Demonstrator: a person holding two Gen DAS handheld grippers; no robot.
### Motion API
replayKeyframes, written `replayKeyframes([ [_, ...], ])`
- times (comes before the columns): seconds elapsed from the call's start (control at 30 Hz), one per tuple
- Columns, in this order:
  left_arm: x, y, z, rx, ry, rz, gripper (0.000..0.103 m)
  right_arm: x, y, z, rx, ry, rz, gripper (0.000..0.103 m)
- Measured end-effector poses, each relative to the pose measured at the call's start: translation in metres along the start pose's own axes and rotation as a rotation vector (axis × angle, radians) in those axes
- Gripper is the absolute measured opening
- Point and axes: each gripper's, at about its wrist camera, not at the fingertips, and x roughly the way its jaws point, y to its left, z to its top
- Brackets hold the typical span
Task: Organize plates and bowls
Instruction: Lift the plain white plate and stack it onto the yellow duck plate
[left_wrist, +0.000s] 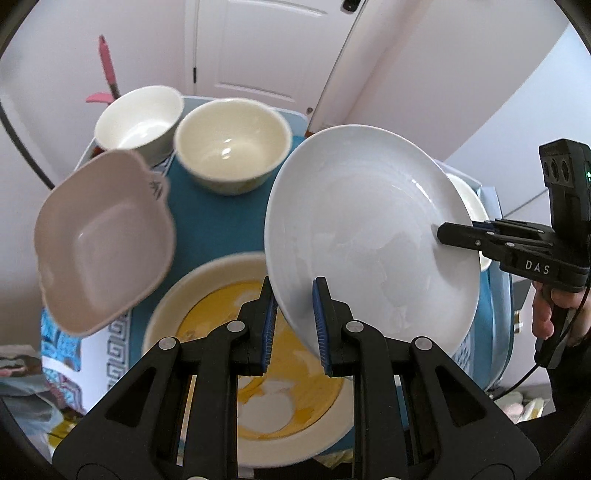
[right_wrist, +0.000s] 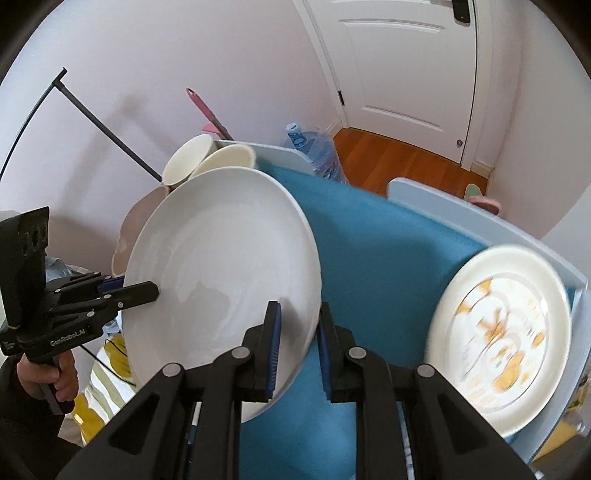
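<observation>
White plate (left_wrist: 369, 236) held tilted in the air, both grippers on its rim.

Left gripper (left_wrist: 294, 325) straddles the near rim; whether the pads are pressed home I cannot tell. Right gripper (left_wrist: 456, 230) pinches the opposite edge. Glazed, stiff, probably slick and breakable: grip at the rim. Below, yellow-patterned plate (left_wrist: 207, 295); left, pink dish (left_wrist: 103, 243); beyond, two cream bowls (left_wrist: 232, 144) on the blue cloth (left_wrist: 221, 221).

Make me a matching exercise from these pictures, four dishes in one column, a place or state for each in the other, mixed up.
1. plain white plate
2. pinkish square dish with handles
3. cream round bowl
4. yellow-patterned round plate

A. on the blue cloth, beside a white bowl
B. near the table's right edge
C. gripped by both grippers
D. at the table's left edge

Pairs: 1-C, 2-D, 3-A, 4-B
</observation>
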Motion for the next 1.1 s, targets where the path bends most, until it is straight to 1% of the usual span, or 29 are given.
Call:
replayKeyframes([
  [0.17, -0.003, 0.029, -0.018, 0.025, 0.028, -0.009, 0.017, 0.012, 0.029, -0.026, 0.036, -0.009, -0.014, 0.017],
  [0.3, 0.005, 0.048, -0.034, 0.037, 0.059, -0.024, 0.017, 0.028, 0.045, -0.042, 0.075, -0.003, -0.023, 0.017],
  [0.43, 0.009, 0.062, -0.048, 0.048, 0.078, -0.043, 0.017, 0.043, 0.065, -0.056, 0.09, 0.007, -0.074, 0.017],
  [0.5, 0.013, 0.068, -0.05, 0.055, 0.084, -0.056, 0.017, 0.048, 0.072, -0.061, 0.099, 0.007, -0.093, 0.017],
  [0.57, 0.016, 0.07, -0.057, 0.061, 0.091, -0.064, 0.017, 0.052, 0.078, -0.064, 0.114, 0.004, -0.109, 0.017],
  [0.7, 0.026, 0.071, -0.061, 0.063, 0.105, -0.073, 0.018, 0.058, 0.088, -0.07, 0.126, -0.001, -0.145, 0.017],
  [0.83, 0.037, 0.073, -0.066, 0.08, 0.12, -0.061, 0.018, 0.058, 0.094, -0.073, 0.108, -0.001, -0.179, 0.017],
  [0.87, 0.034, 0.071, -0.073, 0.084, 0.122, -0.055, 0.018, 0.055, 0.097, -0.082, 0.106, -0.002, -0.183, 0.017],
  [1.1, 0.042, 0.066, -0.075, 0.114, 0.121, -0.026, 0.018, 0.057, 0.102, -0.087, 0.1, -0.002, -0.211, 0.017],
])
